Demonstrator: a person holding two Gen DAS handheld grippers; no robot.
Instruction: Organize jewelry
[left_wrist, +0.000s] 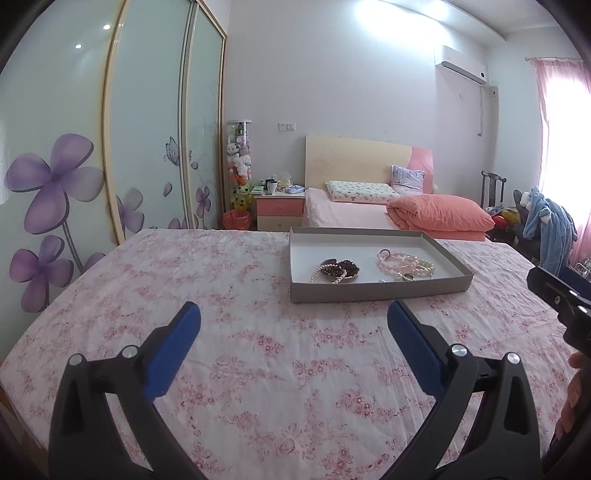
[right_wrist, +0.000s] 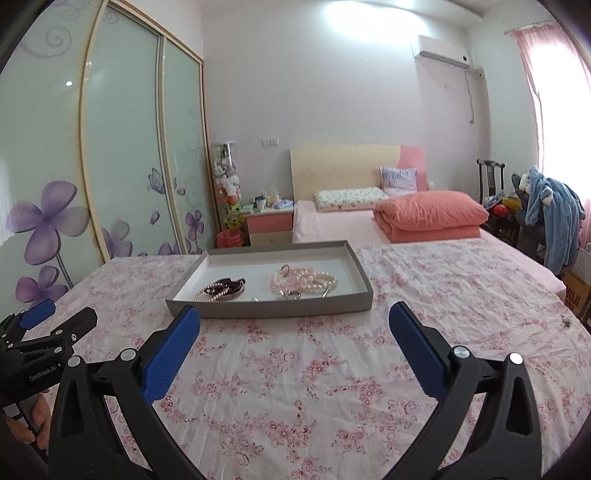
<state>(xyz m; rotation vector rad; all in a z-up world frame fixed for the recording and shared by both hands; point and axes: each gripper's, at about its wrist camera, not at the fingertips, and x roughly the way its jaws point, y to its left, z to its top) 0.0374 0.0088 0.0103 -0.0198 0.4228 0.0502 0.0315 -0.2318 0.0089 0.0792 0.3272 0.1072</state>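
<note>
Jewelry lies in two heaps inside the tray (right_wrist: 364, 295): dark beads (right_wrist: 225, 287) and pink-and-white pearls (right_wrist: 306, 280). Left gripper (left_wrist: 293, 325) and right gripper (right_wrist: 294, 325) hover near the tray, jaws spread, holding nothing. Sorting could be starting or finished.

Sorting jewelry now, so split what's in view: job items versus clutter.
Job: grey tray, dark bead bracelet, pink and pearl bracelets, left gripper, right gripper.
Clutter: orange quilt, nightstand, blue garment.
</note>
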